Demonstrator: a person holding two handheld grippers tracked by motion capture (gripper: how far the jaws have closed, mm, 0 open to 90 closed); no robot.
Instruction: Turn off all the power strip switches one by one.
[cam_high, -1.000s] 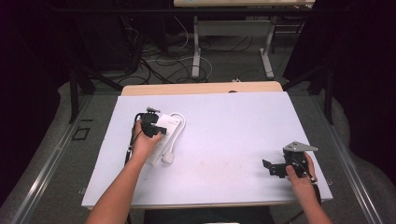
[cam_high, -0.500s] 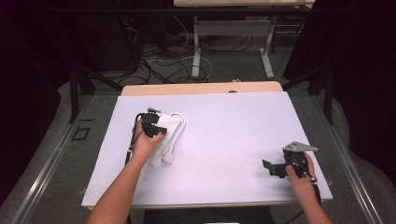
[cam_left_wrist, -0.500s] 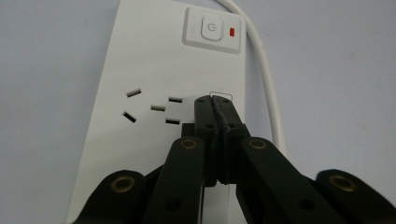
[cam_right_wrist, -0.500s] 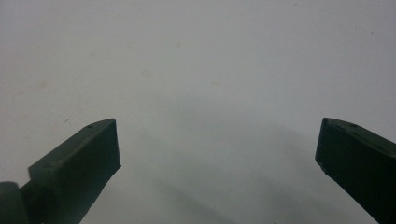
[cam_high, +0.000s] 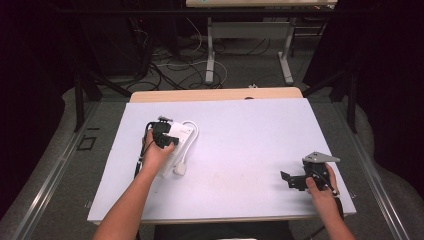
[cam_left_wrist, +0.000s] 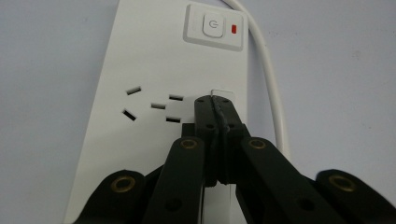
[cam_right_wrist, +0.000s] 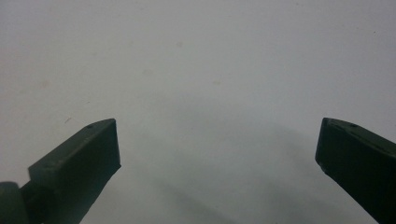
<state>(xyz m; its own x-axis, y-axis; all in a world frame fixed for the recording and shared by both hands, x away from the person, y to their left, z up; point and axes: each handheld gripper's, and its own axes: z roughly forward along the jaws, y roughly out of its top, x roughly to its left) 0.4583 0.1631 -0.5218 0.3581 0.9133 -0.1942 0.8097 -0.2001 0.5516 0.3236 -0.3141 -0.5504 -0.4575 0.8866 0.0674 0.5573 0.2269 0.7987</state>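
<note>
Nothing has moved since a second ago; left gripper (cam_left_wrist: 215, 103), jaws pressed together, rests on white power strip (cam_left_wrist: 154, 65); right gripper (cam_right_wrist: 217, 154) gapes wide, empty, over bare table (cam_high: 240, 145).

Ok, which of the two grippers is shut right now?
The left gripper, over the white power strip: its jaws are pressed together. The right gripper, above bare table, has its jaws wide apart.

White power strip (cam_left_wrist: 154, 93) lying flat on the table's left half — power button and red indicator at its far end, white cord (cam_left_wrist: 271, 79) alongside.
</note>
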